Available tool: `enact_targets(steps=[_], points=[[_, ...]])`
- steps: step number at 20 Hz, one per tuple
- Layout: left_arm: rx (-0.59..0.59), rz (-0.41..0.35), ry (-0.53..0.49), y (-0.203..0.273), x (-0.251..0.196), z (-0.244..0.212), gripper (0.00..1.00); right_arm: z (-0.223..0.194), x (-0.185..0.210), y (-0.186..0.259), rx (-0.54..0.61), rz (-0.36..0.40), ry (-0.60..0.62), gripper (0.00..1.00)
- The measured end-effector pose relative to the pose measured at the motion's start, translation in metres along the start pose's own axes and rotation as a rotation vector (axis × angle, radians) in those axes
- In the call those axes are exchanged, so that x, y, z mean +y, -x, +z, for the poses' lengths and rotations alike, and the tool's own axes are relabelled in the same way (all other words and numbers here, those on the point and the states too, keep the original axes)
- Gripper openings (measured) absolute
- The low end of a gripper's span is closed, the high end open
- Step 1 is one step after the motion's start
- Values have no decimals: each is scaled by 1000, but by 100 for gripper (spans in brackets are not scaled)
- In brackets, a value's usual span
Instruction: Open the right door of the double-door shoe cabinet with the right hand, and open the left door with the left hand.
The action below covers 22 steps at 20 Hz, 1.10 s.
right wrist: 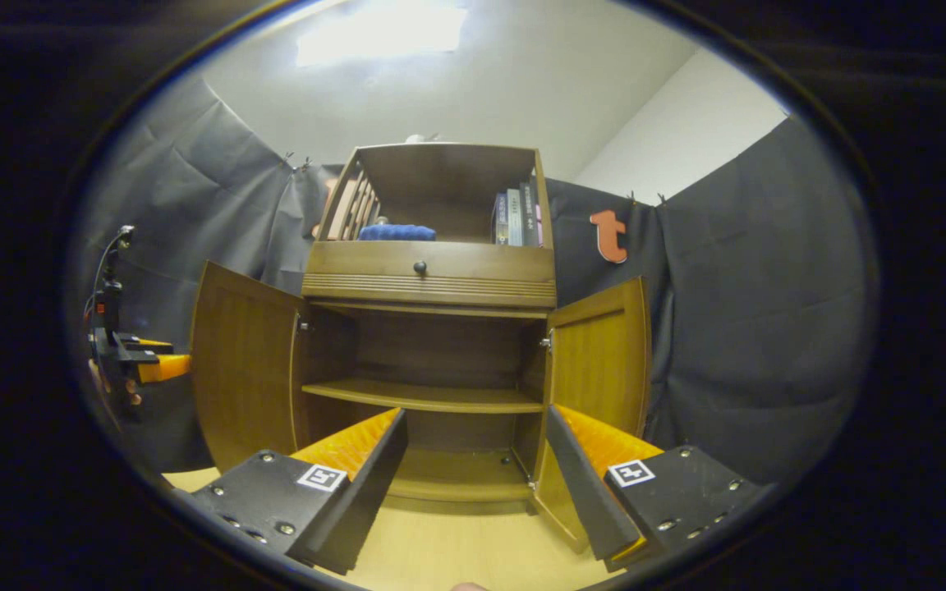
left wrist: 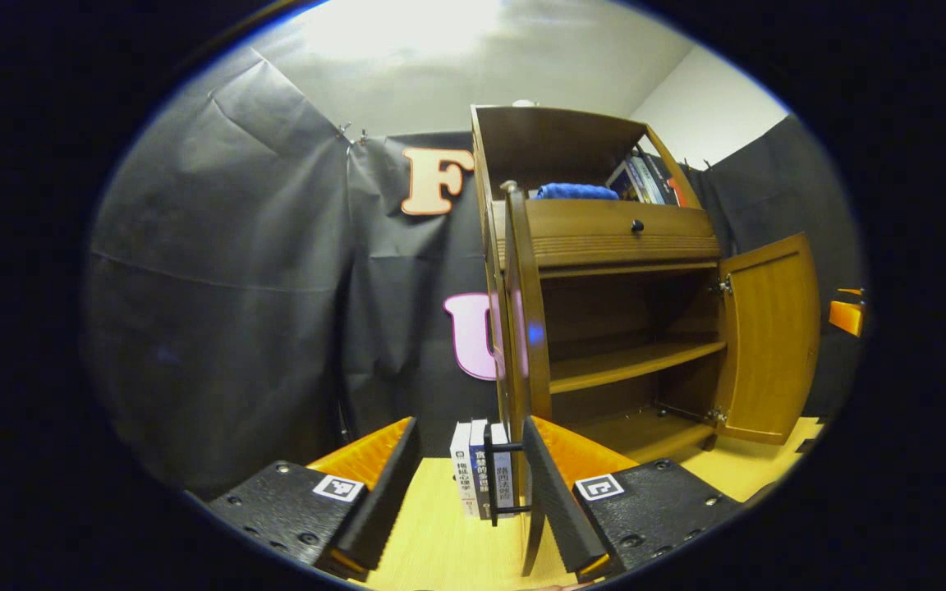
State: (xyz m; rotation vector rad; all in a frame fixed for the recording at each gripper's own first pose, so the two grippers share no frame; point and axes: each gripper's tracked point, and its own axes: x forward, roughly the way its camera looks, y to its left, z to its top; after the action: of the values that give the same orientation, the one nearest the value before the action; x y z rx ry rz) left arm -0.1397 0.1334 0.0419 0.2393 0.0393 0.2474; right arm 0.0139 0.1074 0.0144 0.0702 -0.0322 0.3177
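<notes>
Our left claw is spread wide around the left door's black handle, touching nothing. Our right claw gapes empty before the cabinet, its right door swung fully out.

The left gripper is level, its two fingers spread wide apart and gripping nothing. The right gripper is likewise level with its fingers parted and holding nothing. In the right gripper view the left gripper also shows far off at the left edge, a hand behind it.
</notes>
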Motion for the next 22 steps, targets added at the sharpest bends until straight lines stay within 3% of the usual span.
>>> enact_targets(steps=[1,2,9,12,17,19,22], points=[[-10,-30,-6,7,-15,5,77,3,-4,2,-6,-4,-3,96],[-5,-51,-2,14,-30,9,100,4,-7,4,-11,-10,-9,96],[-65,-159,10,16,-128,42,99,21,-30,-1,-41,-56,-55,100],[-77,-175,23,4,-158,46,100,24,-51,-4,-63,-110,-62,100],[-56,-170,50,-28,-192,26,99,28,-77,-15,-101,-182,-67,100],[-27,-170,56,-45,-204,11,99,20,-78,-25,-90,-176,-71,96],[11,-160,38,-69,-221,-11,96,2,-69,-46,-59,-141,-78,99]])
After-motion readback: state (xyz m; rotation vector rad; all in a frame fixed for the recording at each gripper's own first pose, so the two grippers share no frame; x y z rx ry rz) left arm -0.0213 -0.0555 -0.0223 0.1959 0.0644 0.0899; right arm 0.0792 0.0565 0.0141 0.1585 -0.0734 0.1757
